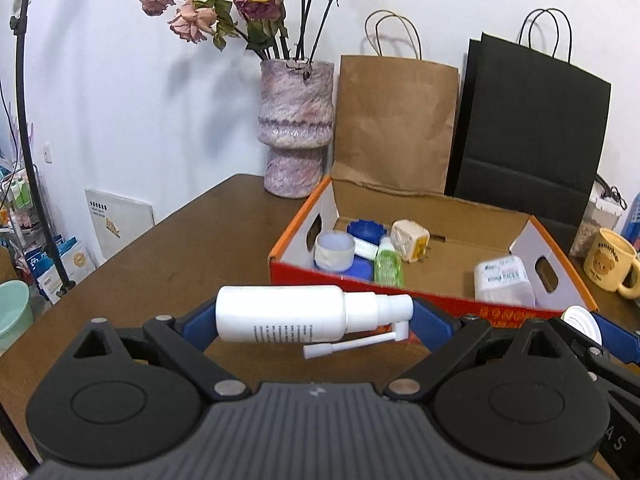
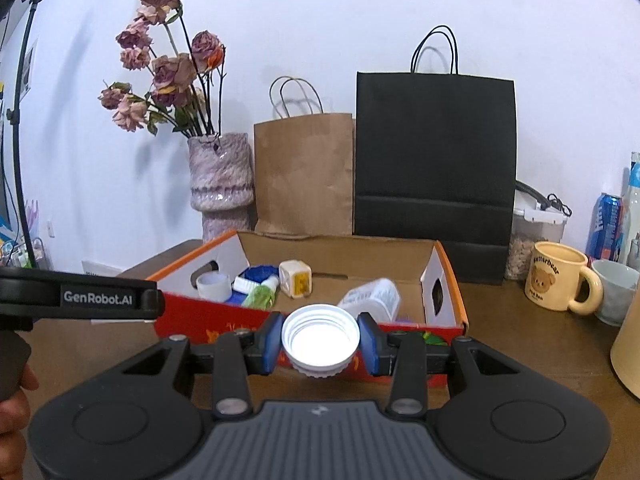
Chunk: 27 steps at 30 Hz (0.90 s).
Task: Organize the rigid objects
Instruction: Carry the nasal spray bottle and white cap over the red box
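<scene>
Left gripper [image 1: 314, 322] clamped on white spray bottle [image 1: 288, 314]; right gripper [image 2: 320, 344] clamped on white screw cap [image 2: 320, 338]; cardboard box [image 2: 450, 280] at 12 o'clock; clear near rim, release low inside.

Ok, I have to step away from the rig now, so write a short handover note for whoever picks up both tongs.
Left tongs: shut on the white spray bottle, held sideways in front of the cardboard box.
Right tongs: shut on the white screw cap, open side facing the camera.
Done: tape roll, green bottle, cube and others are in the box.
Left: put the bottle and cap in the box.
</scene>
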{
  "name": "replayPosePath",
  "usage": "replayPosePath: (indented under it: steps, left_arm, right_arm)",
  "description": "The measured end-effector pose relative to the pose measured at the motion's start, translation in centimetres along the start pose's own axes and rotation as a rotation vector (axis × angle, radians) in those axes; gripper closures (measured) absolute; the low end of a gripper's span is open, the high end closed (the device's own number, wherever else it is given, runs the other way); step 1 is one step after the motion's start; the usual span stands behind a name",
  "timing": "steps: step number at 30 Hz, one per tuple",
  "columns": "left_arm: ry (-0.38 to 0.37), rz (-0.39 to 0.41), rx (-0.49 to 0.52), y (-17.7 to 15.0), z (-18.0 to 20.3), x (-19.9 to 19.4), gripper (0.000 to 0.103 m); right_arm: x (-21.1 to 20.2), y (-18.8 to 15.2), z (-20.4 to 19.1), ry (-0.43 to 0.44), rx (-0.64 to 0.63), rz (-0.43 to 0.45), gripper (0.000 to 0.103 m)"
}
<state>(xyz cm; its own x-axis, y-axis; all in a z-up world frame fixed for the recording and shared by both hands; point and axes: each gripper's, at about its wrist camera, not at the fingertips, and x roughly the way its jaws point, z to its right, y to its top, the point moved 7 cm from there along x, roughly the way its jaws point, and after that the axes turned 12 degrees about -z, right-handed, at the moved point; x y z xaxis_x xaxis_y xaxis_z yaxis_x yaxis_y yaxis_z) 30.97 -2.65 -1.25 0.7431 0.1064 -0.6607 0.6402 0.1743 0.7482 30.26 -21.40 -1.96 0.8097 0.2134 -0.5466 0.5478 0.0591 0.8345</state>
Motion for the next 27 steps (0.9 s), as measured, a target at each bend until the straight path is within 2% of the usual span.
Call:
replayPosePath:
  steps: [8, 27]
  left_arm:
    - [-0.015, 0.040, -0.007, 2.3, 0.4, 0.8, 0.004]
    - [-0.012, 0.076, 0.009, 6.3, 2.4, 4.6, 0.004]
  right_arm:
    - [1.6, 1.8, 0.2, -0.029, 0.012, 0.031, 0.064]
    - [6.4, 4.7, 0.9, -0.041, 0.041, 0.049, 0.064]
